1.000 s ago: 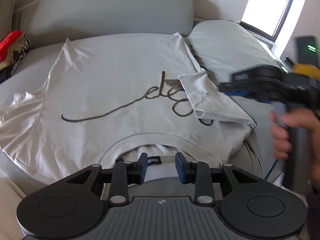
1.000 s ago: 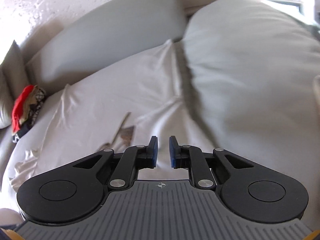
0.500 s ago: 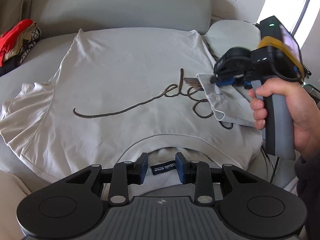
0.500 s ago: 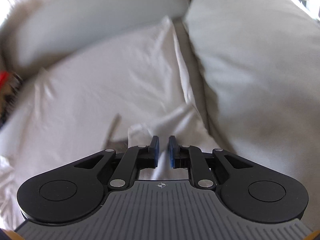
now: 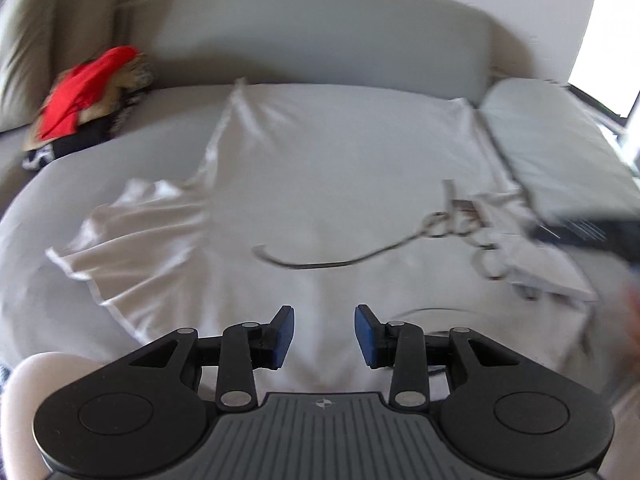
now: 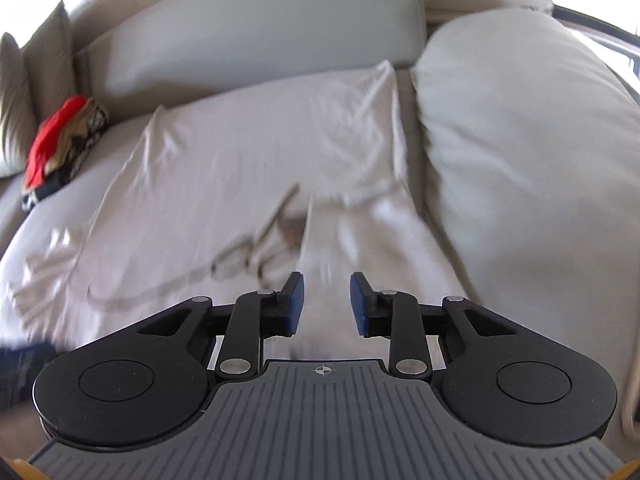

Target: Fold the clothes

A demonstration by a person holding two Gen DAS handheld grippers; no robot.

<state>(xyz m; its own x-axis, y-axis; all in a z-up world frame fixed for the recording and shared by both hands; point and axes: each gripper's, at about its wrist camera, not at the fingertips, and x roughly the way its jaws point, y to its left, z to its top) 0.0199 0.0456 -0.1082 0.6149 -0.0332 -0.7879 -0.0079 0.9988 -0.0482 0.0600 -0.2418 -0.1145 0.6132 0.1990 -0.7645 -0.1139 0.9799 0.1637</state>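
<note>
Both claws, left claw and right claw, tilt down over the shirt, opening, empty.

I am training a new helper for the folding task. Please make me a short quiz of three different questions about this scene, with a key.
1. True or false: the sleeve near the pillow is already folded over the white T-shirt.
2. Which lies at the far left of the sofa? A) a red clothes pile B) a blue towel C) a shoe
3. Fill in: between the pads of the left gripper and of the right gripper there is ____ clamped.

Key: 1 true; 2 A, the red clothes pile; 3 nothing, the jaws of both are opening above the shirt.
</note>
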